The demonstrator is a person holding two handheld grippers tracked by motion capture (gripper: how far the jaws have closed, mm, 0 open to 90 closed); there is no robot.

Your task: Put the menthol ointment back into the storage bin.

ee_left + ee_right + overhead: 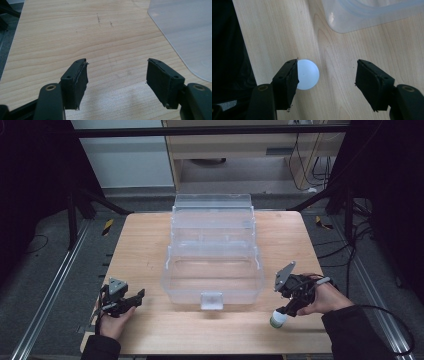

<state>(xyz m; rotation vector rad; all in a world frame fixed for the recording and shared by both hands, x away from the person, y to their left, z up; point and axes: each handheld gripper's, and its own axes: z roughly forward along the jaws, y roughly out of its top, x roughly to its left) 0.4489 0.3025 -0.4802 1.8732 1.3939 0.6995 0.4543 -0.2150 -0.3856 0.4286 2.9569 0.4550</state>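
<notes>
A small bottle point(278, 319) with a white cap and greenish body stands upright on the wooden table point(145, 245), near its front right edge. My right gripper point(283, 313) points down over it. In the right gripper view the round white cap point(308, 75) lies against the left jaw, with a wide gap to the right jaw, so the right gripper point(327, 72) is open. My left gripper point(138, 296) rests at the front left of the table. Its jaws are open in the left gripper view point(116, 72), with bare wood between them.
A large clear plastic box point(215, 287) with stepped tiers and a front latch point(211, 300) stands in the middle of the table. Its corner appears as a clear box corner point(185, 30) and clear box edge point(367, 15). Dark frame legs and cables surround the table.
</notes>
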